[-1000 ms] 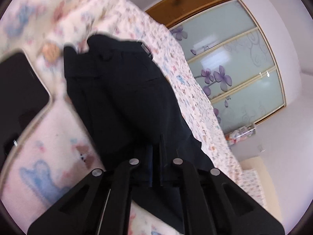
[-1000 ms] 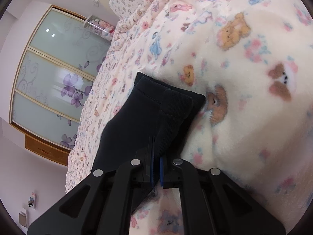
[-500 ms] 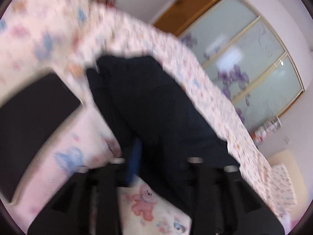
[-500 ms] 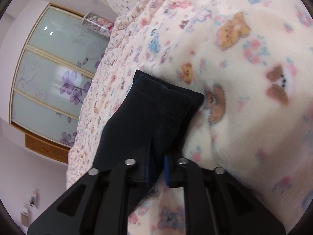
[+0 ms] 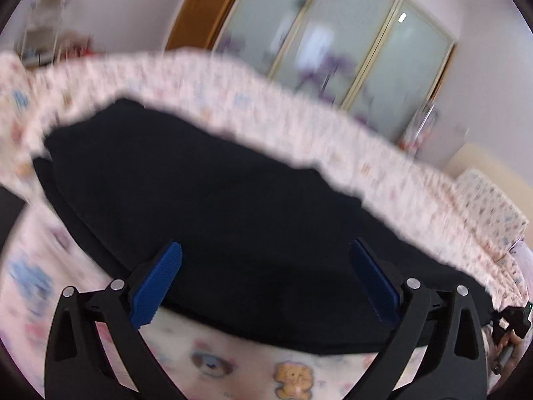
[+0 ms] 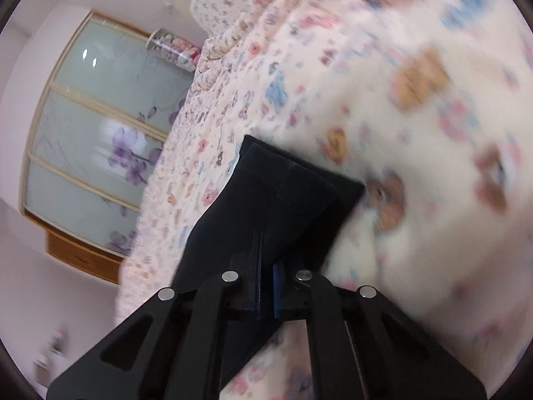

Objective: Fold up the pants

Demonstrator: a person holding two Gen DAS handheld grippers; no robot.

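Observation:
Black pants lie flat across a bed covered by a cream blanket with cartoon bears. My left gripper is open wide and empty, its blue pads just above the near edge of the pants. In the right wrist view the leg end of the pants rests on the blanket. My right gripper is shut on the pants fabric close to the cuffs. Both views are blurred by motion.
A wardrobe with frosted glass doors and purple flowers stands beyond the bed and shows in the right wrist view too. A wooden door is to its left. A pillow in the same print lies at right.
My left gripper has let go of the pants, opened wide and swung round to face them from the side. My right gripper stays shut on the leg end and has shifted slightly.

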